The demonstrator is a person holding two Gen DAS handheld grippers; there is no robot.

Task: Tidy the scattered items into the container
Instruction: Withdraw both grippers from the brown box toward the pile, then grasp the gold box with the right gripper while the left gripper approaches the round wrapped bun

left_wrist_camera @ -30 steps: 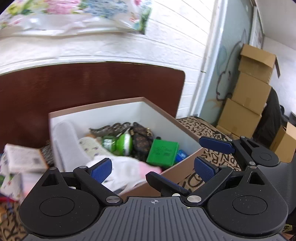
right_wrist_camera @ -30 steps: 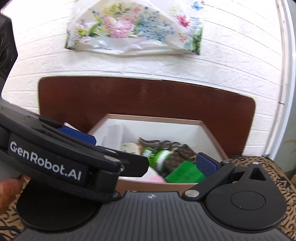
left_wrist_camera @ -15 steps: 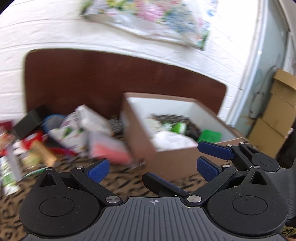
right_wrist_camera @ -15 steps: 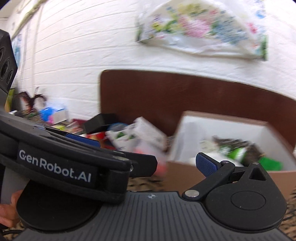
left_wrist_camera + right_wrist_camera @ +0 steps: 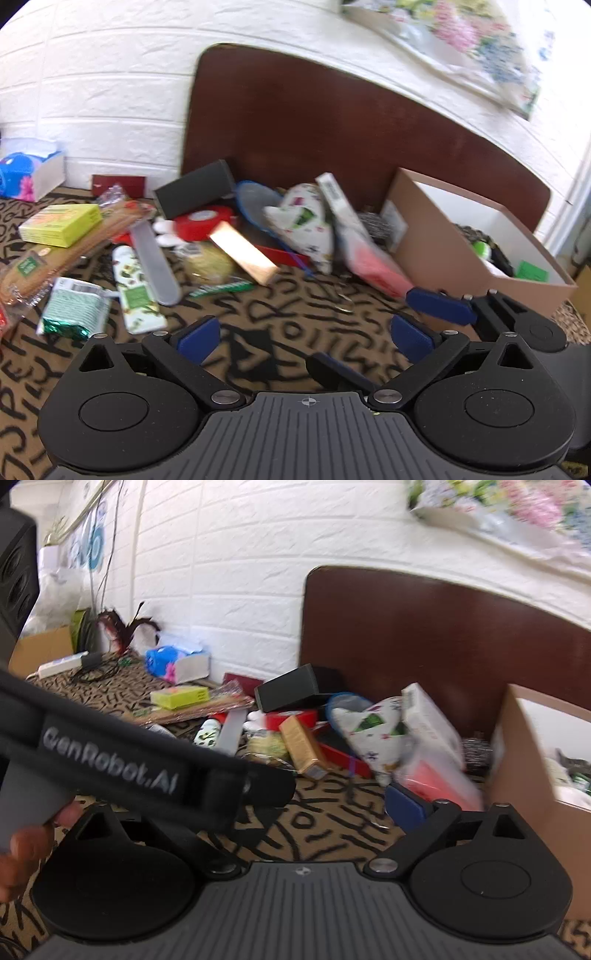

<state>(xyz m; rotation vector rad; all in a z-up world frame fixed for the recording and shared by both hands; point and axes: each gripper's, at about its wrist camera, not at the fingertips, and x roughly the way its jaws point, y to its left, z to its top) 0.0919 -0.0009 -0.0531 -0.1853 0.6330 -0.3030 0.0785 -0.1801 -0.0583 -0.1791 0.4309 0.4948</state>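
The cardboard box (image 5: pixel 461 258) stands at the right with several items inside, and shows again at the right edge (image 5: pixel 517 757) of the right wrist view. Left of it lies a pile: a pink packet (image 5: pixel 373 269), a heart-shaped floral cushion (image 5: pixel 306 225), a gold box (image 5: pixel 243 253), a red tape roll (image 5: pixel 203 221) and a white tube (image 5: pixel 136 291). My left gripper (image 5: pixel 304 338) is open over bare patterned cloth. The right gripper (image 5: pixel 306 808) is wide but closing, nothing between its jaws. Its left finger is hidden behind the left gripper's body.
A dark brown board (image 5: pixel 332 129) leans on the white brick wall behind the pile. A black box (image 5: pixel 192 192), a yellow-green box (image 5: pixel 59 223), a green-white packet (image 5: pixel 74 306) and a blue tissue box (image 5: pixel 26 173) lie further left. A hand (image 5: pixel 22 853) shows at lower left.
Both views have swung left, from above the box's contents to the scattered pile beside it. Both grippers have dropped lower toward the cloth, still holding nothing.
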